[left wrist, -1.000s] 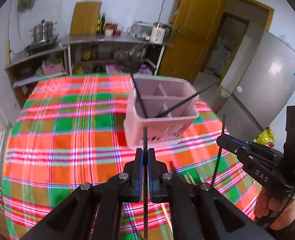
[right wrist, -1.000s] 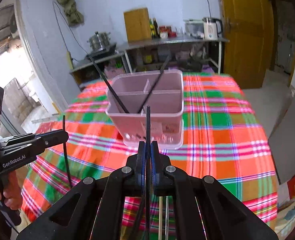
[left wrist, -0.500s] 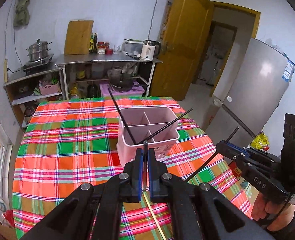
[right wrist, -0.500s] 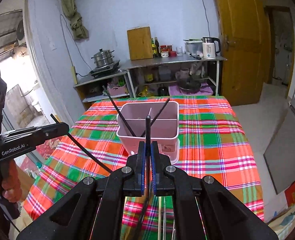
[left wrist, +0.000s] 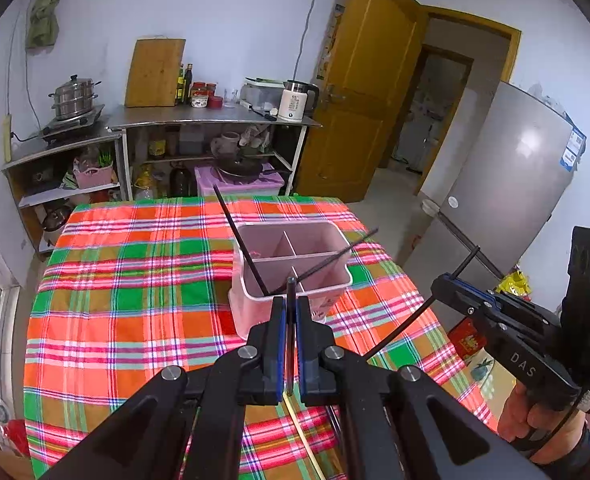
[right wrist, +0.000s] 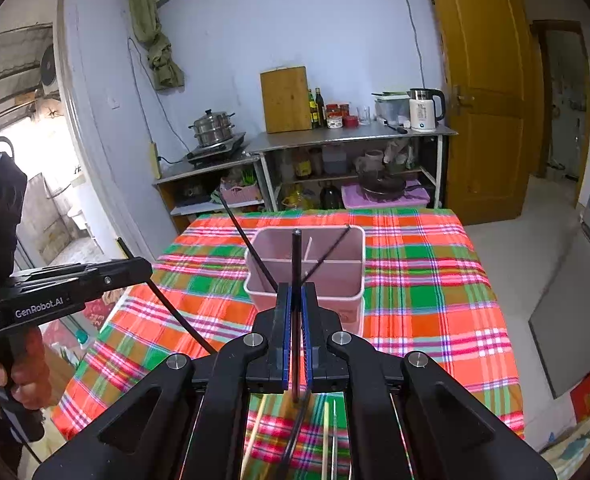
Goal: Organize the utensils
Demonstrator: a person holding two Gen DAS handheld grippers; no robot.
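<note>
A pink divided utensil holder (left wrist: 319, 300) (right wrist: 335, 292) stands on the plaid tablecloth (left wrist: 135, 320), with two black chopsticks (left wrist: 239, 240) leaning crossed inside it. My left gripper (left wrist: 291, 304) hangs above the table's near side, shut on a black chopstick (left wrist: 290, 332) that points toward the holder. My right gripper (right wrist: 296, 290) is likewise shut on a black chopstick (right wrist: 296, 264). Each gripper shows in the other's view with its slanted stick: the right gripper (left wrist: 441, 282), the left gripper (right wrist: 145, 268). Both are short of the holder.
Pale wooden chopsticks (right wrist: 326, 432) lie on the cloth under my right gripper, and one more (left wrist: 303, 436) under the left. A metal shelf (left wrist: 215, 124) with pots and a kettle stands behind the table. A fridge (left wrist: 515, 200) is to the right, beside a yellow door (right wrist: 483, 100).
Both grippers have risen and drawn back from the holder, each keeping its black chopstick. The holder now looks smaller and farther off, and the held sticks slant more.
</note>
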